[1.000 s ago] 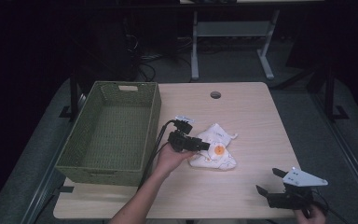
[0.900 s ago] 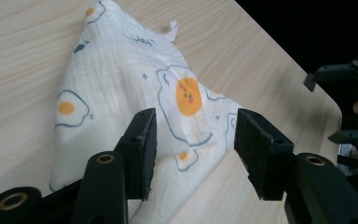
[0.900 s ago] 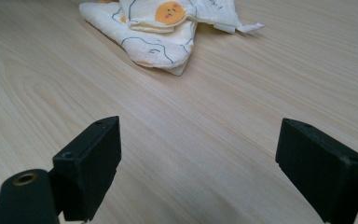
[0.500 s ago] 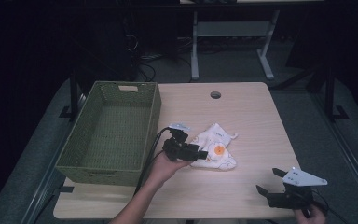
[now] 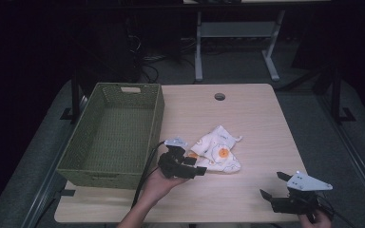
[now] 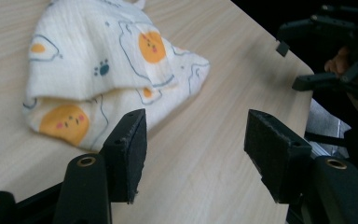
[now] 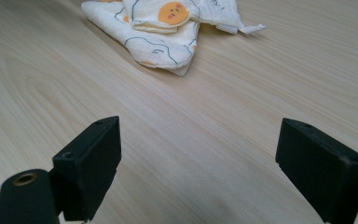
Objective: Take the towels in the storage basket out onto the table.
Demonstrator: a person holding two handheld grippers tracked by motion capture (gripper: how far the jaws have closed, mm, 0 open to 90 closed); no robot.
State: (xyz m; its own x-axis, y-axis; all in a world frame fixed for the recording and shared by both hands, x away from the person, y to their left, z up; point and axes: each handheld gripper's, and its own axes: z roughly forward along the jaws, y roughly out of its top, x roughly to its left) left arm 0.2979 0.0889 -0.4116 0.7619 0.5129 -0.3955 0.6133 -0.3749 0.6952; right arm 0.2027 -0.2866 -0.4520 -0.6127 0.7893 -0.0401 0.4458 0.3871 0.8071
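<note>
A white cloth (image 5: 217, 153) printed with orange egg faces lies crumpled in the middle of the wooden table (image 5: 247, 118). My left gripper (image 5: 196, 166) sits just off its near-left edge, held in a hand and pointing right. Its jaws have just been opening and nothing is between them. In the left gripper view the cloth (image 6: 107, 70) lies beyond the left jaw, with bare wood under the left gripper (image 6: 200, 140). My right gripper (image 5: 273, 185) rests open at the table's near-right corner. In the right gripper view, the right gripper (image 7: 205, 158) faces the cloth (image 7: 163, 28) farther off.
A green woven basket (image 5: 159, 114) stands empty on the left side of the table, close to my left hand. A round cable hole (image 5: 219, 96) is at the far edge. The other gripper (image 6: 331, 56) shows at the top right of the left gripper view.
The left gripper has drawn back from the cloth toward the near edge, and its jaws have spread. The cloth stays on the table. The right gripper has not moved.
</note>
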